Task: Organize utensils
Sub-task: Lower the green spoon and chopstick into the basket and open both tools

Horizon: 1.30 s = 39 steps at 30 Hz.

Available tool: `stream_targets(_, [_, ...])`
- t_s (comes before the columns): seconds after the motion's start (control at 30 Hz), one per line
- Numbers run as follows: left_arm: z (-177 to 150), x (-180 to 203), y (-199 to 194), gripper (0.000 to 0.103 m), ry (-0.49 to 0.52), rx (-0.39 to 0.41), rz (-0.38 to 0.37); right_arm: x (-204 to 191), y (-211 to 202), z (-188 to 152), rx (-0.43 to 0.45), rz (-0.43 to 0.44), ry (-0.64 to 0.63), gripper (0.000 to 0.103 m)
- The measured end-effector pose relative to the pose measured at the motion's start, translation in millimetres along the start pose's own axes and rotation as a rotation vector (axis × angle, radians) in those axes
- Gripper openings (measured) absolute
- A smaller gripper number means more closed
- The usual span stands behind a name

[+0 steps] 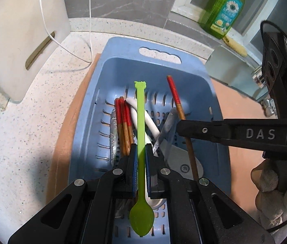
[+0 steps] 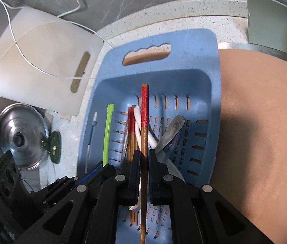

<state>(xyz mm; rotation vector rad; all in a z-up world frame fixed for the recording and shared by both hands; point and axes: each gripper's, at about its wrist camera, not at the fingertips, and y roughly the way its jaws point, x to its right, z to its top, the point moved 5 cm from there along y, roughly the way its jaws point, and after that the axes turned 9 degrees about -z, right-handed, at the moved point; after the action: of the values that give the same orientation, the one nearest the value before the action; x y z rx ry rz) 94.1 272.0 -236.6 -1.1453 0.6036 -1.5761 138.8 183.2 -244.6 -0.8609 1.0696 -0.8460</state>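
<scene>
Left wrist view: the left gripper (image 1: 141,152) was clamped narrow on the thin lime-green plastic spoon (image 1: 140,126), pads pinching the handle approx mid-length. Spoon's long axis ran straight along the fingers: bowl back toward the camera, below the pads, and the notched handle tip pointing fwd over the pale-blue slotted plastic basket (image 1: 123,65). So the spoon hung above the basket interior, w/ nothing seen touching it but the pads. Below lay a bundle of red-tipped wooden chopsticks (image 1: 124,122), a white plastic spoon handle (image 1: 149,122) and a flat metal utensil handle (image 1: 166,128). The right gripper (image 1: 179,127) reached in from the right side, a gloved hand (image 1: 273,185) behind it, holding a single red-banded wooden chopstick (image 1: 174,91) at a steep tilt.

Right wrist view: the right gripper (image 2: 143,158) was closed narrow on that chopstick (image 2: 144,122), axis again in line w/ the fingers, red end fwd over the basket (image 2: 214,101), plain end passing back under the camera. The green spoon (image 2: 108,134) showed just left, over the basket's left wall, in the left gripper (image 2: 102,165).

Judgement: both pieces were over the basket and near parallel, so the coming release turned on lowering each lengthwise; the chopstick sat nearer the resting chopstick bundle than the spoon did.
</scene>
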Motion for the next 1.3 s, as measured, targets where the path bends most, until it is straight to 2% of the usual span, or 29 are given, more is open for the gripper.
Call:
stream_targets(0.53, [4.6, -10.8, 16.1, 0.006, -0.019, -0.029, 0.025, -14.4, 18.0, 3.6, -0.018, -0.094, -0.092, 0.007])
stream_targets(1.17, [3.2, -12.0, 16.7, 0.006, -0.028, -0.039, 0.027, -14.4, 17.6, 2.1, -0.034, -0.115, -0.109, 0.007])
stream_targets(1.27, [3.1, -11.5, 14.3, 0.006, -0.032, -0.035, 0.029, -14.9, 13.4, 2.2, -0.024, -0.115, -0.114, 0.011])
stream_targets(1.3, [3.2, -11.4, 13.2, 0.006, -0.033, -0.033, 0.030, -15.0, 11.2, 2.4, -0.017, -0.117, -0.118, 0.016])
